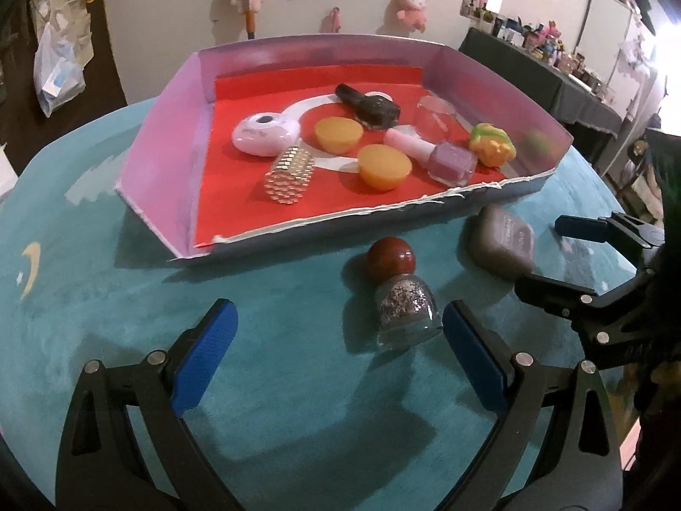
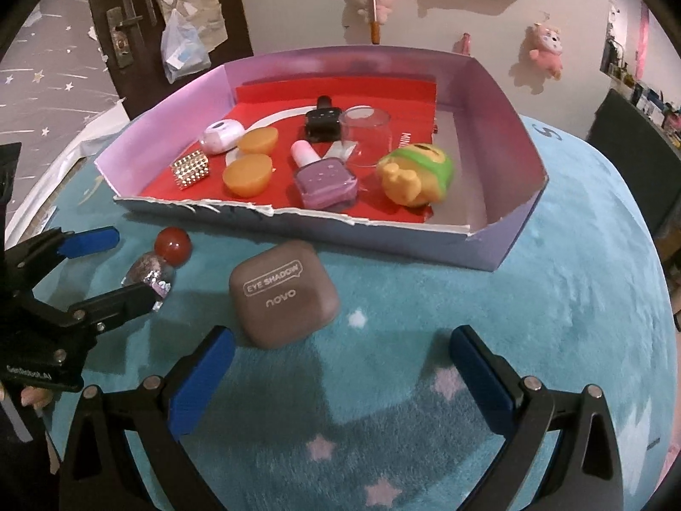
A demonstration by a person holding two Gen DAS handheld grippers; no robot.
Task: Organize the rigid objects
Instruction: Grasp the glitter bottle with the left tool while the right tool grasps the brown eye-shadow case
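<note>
A glitter nail polish bottle [image 1: 404, 311] with a round red cap lies on the teal table, between the fingers of my open left gripper [image 1: 338, 325] and close to its right finger. From the right wrist view, this bottle [image 2: 149, 274] sits inside the left gripper [image 2: 117, 268]. A brown eye shadow case [image 2: 285, 294] rests just ahead of my open right gripper [image 2: 342, 353], nearer its left finger and untouched. The case [image 1: 502, 242] and the right gripper [image 1: 562, 259] also show in the left wrist view.
Behind both items stands a lilac cardboard tray [image 1: 374, 208] with a red liner and a torn front rim [image 2: 298, 230]. It holds a lilac polish bottle [image 2: 323, 181], a black bottle, two orange cups, a studded cylinder, a white round case and a yellow-green toy [image 2: 415, 176].
</note>
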